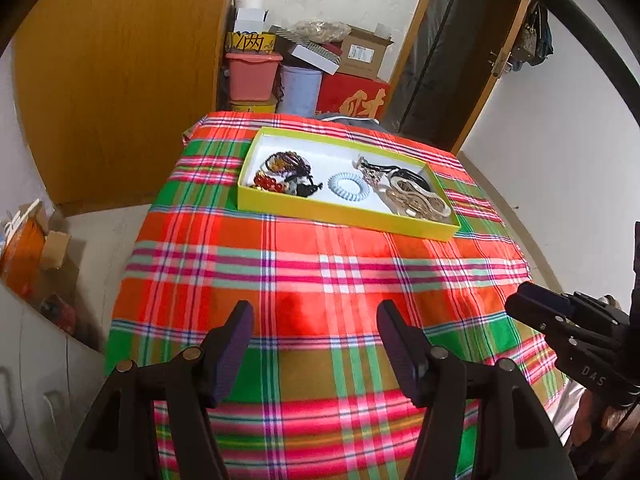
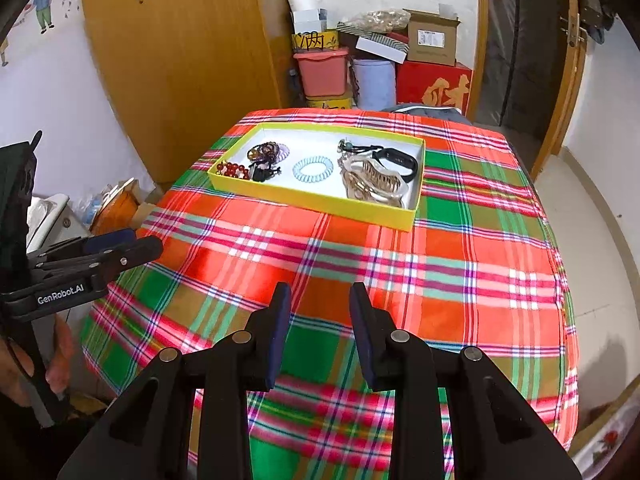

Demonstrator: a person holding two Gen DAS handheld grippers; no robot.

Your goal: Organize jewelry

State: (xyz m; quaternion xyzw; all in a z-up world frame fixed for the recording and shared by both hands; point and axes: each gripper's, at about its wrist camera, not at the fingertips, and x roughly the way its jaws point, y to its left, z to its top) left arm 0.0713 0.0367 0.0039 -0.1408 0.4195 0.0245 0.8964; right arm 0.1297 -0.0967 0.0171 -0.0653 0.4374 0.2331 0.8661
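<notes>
Both grippers, left wide, right narrower, empty above table's near edge; jewelry gathered in yellow tray near far edge.

Bright even indoor light, soft shadows, faint sheen on the plaid cloth, strong fisheye bending at edges, dark vignetted corners.

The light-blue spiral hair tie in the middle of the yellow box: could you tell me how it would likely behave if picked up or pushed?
The spiral hair tie looks like a thin coiled plastic ring, so it is probably very light and springy, stretching rather than staying stiff. Lying flat on the smooth white floor of the yellow box, it would likely slide when pushed, not roll.
</notes>
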